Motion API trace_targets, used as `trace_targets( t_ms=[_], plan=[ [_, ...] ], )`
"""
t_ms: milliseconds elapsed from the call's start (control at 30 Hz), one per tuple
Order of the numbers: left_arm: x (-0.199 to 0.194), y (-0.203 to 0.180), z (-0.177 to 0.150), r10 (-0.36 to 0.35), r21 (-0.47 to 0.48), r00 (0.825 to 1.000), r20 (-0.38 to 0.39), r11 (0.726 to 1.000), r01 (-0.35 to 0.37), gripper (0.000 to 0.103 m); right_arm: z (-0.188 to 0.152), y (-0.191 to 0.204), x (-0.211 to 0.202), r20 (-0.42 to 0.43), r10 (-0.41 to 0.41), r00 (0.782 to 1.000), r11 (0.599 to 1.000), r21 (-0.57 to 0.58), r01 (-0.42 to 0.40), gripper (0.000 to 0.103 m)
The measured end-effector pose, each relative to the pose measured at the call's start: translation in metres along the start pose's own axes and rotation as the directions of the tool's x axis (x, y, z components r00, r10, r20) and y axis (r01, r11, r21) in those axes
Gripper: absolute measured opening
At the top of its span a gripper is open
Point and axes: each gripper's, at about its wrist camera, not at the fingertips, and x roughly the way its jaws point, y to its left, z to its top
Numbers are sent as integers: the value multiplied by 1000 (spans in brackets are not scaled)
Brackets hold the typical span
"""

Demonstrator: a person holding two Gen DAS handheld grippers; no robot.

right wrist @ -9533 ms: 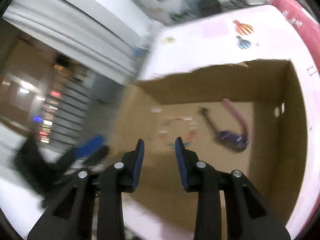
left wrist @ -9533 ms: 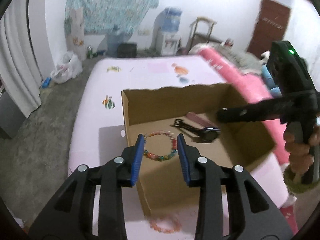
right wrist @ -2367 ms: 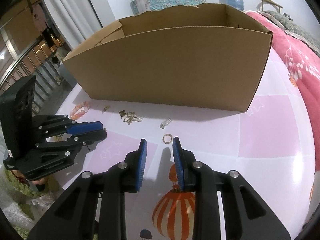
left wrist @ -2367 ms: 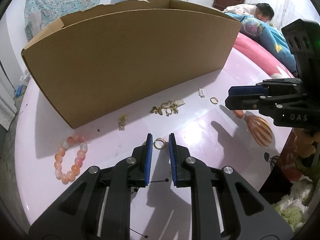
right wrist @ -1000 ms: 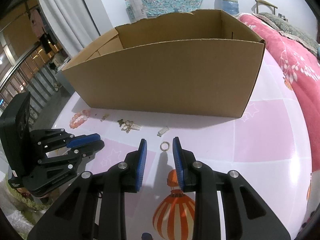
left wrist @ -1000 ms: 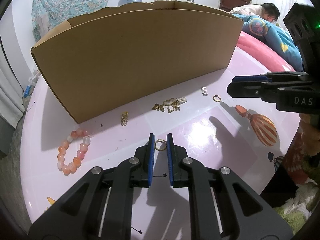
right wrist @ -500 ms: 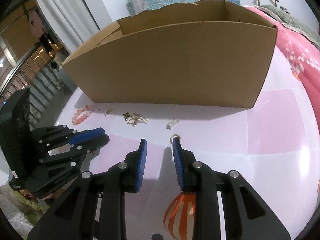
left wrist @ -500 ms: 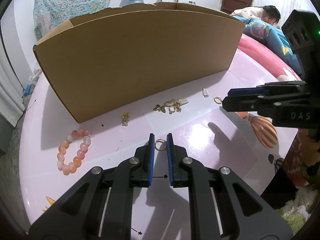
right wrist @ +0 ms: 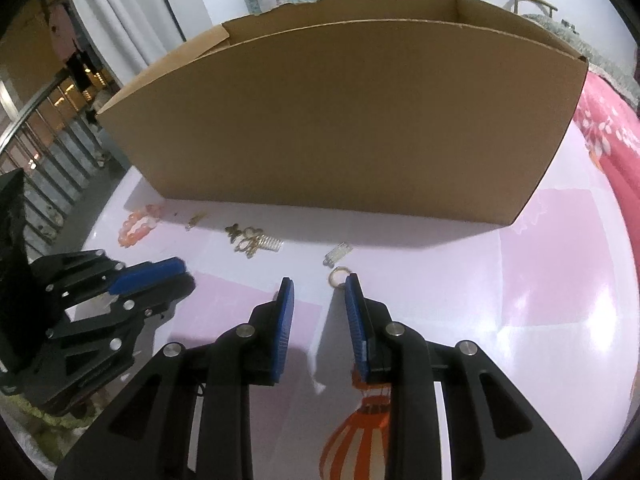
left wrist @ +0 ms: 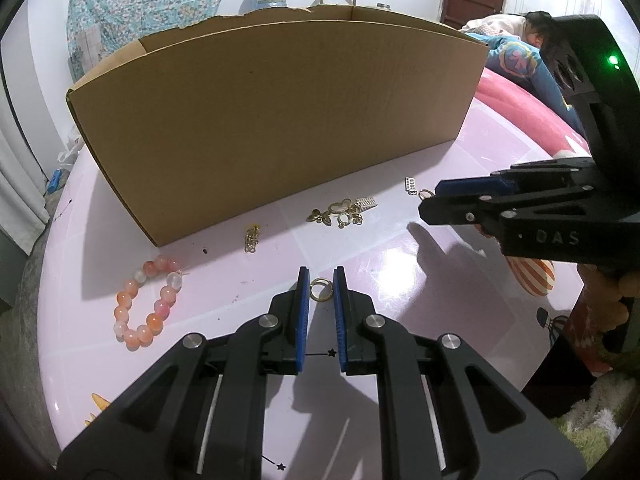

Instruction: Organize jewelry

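Note:
My left gripper is shut on a small gold ring, held between its blue pads just above the pink table. My right gripper is open and low over the table; a second gold ring lies by its right fingertip. It also shows in the left wrist view at the right gripper's tip. A cardboard box stands behind. On the table lie a peach bead bracelet, a gold chain piece, a cluster of gold charms and a small silver clip.
The box fills the far side of the table. A pink bed lies to the right. A person in blue lies on it. The table's front edge is close below both grippers. The left gripper shows at the left in the right wrist view.
My right gripper has moved forward and left, its tip reaching the second ring by the silver clip. My left gripper stays shut on its ring and has barely moved.

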Motion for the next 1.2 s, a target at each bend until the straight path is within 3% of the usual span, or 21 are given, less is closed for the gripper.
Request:
trace_targets(
  t_ms=[300,467,567,967,1200],
  plan=[
    [0,0,0,0,0,1000,1,1000,0,11,4,7,5,16,-80,997,996,29,79,27],
    [0,1,-1,0,-1,1000,1,1000,0,11,0,21,7,32,-155,987,987,-31,156,21],
    [0,1,-1,1,-1,1000,2,1000,-1,11,0,22,8,26,-133,991,991,-23,133,11],
    [-1,1,1,-3,-9,1000,7,1000,3,11,-7,12,-4,30,-62,998,997,39,61,11],
    [-8,4,3,-23,-41,1000,19,999,24,11,1,-2,-35,93,-57,994,998,43,53,11]
  ],
)
